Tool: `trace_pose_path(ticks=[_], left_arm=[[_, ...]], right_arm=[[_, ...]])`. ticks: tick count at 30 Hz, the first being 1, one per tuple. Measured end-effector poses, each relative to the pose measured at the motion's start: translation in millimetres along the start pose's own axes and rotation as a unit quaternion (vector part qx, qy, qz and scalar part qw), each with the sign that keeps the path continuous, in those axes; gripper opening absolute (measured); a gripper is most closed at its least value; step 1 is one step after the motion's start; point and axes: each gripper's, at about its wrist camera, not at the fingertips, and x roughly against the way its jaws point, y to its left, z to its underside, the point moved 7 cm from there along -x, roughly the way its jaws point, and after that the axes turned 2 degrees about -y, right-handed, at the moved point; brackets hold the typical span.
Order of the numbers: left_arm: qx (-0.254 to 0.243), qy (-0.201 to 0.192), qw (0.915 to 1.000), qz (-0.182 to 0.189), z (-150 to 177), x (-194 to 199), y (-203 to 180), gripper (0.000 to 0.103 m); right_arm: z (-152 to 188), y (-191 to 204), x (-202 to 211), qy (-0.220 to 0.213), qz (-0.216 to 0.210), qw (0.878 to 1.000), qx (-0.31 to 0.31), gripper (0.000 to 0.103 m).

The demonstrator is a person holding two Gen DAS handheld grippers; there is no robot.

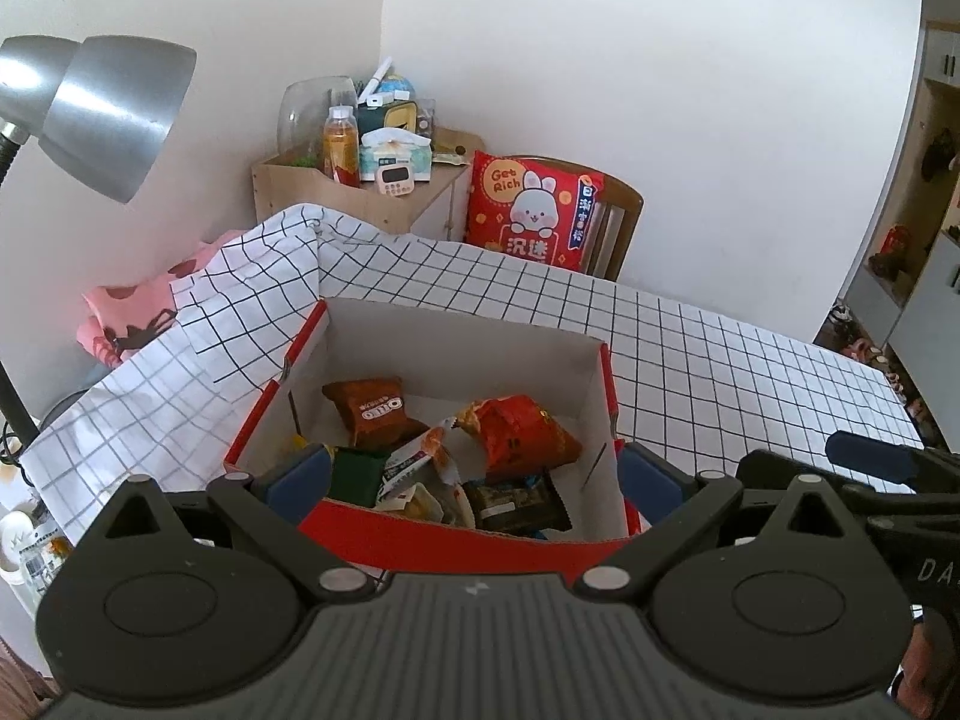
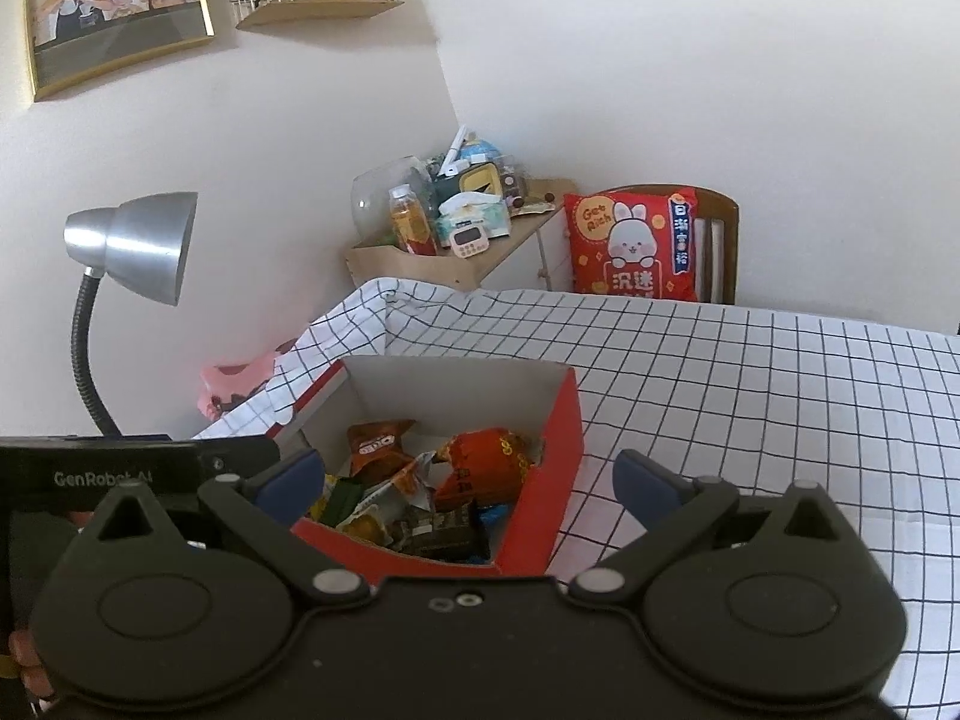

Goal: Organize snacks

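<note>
Checked cloth covers my table; the box of snacks sits near me, with my left gripper and right gripper both spread, empty.

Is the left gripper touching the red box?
Cannot tell. In the left wrist view the open left gripper straddles the red box, jaws overlapping its near corners; neither view shows contact or gap plainly.
</note>
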Motion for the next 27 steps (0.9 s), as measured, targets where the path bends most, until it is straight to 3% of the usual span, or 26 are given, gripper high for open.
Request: trace_pose_path(ticks=[27], left_arm=[[-0.006,-0.016,0.9998,0.012,-2,13,-8,0.102]], right_arm=[[-4,-3,6,-0.011,0.004,1.000,-0.009,0.103]])
